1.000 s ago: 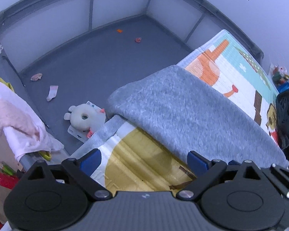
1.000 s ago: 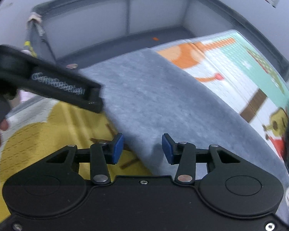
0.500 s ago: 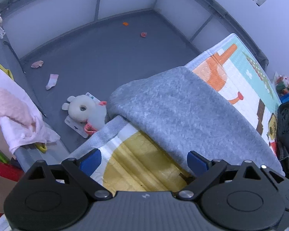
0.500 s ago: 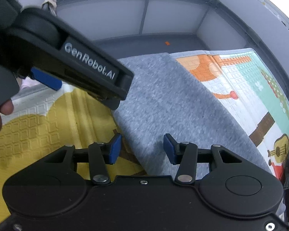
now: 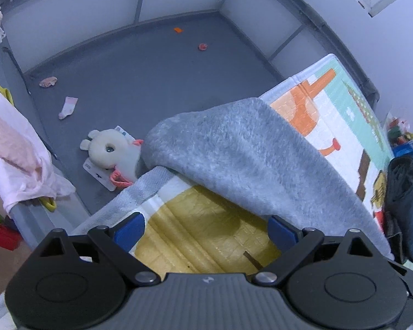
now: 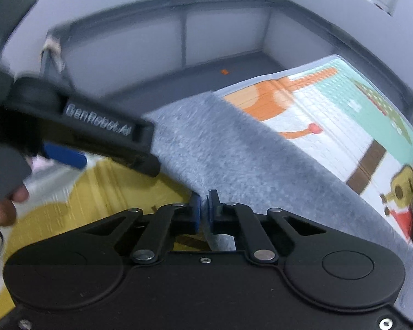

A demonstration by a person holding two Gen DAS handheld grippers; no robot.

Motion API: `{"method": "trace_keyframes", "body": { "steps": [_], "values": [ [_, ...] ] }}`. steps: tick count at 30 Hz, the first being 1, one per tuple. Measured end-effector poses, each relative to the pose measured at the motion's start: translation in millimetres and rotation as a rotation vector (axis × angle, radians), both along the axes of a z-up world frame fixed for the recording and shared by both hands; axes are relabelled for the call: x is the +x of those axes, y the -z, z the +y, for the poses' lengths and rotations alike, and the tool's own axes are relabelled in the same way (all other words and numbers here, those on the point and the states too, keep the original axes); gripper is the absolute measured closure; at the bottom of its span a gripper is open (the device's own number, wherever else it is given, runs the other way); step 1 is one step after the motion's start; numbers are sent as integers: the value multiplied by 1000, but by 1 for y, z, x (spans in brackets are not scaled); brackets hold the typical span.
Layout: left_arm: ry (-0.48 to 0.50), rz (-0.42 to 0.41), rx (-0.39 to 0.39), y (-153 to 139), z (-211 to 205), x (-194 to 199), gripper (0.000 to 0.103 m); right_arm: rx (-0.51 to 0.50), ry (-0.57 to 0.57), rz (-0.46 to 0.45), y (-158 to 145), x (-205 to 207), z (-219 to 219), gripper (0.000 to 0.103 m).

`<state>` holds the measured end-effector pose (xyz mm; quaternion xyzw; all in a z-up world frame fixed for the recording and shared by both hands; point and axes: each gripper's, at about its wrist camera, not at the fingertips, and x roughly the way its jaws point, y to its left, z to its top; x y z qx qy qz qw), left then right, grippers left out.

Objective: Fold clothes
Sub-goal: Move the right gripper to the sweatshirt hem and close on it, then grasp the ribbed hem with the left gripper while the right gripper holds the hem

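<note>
A grey fleece garment [image 5: 247,159] lies folded over on a colourful play mat [image 5: 330,115], its near edge running diagonally. My left gripper [image 5: 205,231] hovers over the yellow part of the mat, open, with nothing between its blue pads; the garment's edge lies just by the right pad. In the right wrist view my right gripper [image 6: 203,211] is shut on the near edge of the grey garment [image 6: 234,151], a fold of cloth pinched between the pads. The left gripper's blue fingertip [image 6: 64,155] shows there at the left, above the mat [image 6: 330,115].
A plush toy [image 5: 107,148], a small sock [image 5: 67,107] and scraps lie on the grey playpen floor [image 5: 151,68]. Pink and white cloth [image 5: 13,148] hangs over the left rail. A dark garment [image 5: 402,200] sits at the mat's right. A person's hand [image 6: 0,209] holds the left gripper.
My right gripper's jaws have closed on the grey garment's edge, which now stands pinched between the pads. The left gripper stays open over the mat.
</note>
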<state>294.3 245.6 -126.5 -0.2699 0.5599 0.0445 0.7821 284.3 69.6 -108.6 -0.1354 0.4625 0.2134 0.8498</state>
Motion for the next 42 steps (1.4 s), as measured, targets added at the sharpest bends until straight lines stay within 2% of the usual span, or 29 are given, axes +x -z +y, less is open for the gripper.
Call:
{"method": "trace_keyframes", "body": {
  "steps": [5,12,22,34,42],
  "values": [
    [0,-7,-52,-2,-2,-1,6,89,95,2,-24,-5,-24,99],
    [15,-56,-95,-19,-11,-2,5,148,196,-22,-45,-15,-59,99],
    [41,-77,-99,-33,-26,-2,5,155,395,-67,-72,-42,-129,99],
    [144,-40,-85,-26,-75,-2,5,146,619,-74,-81,-115,-206,99],
    [211,9,-69,-10,-107,-2,5,156,803,-20,-64,-166,-253,99]
  ]
}}
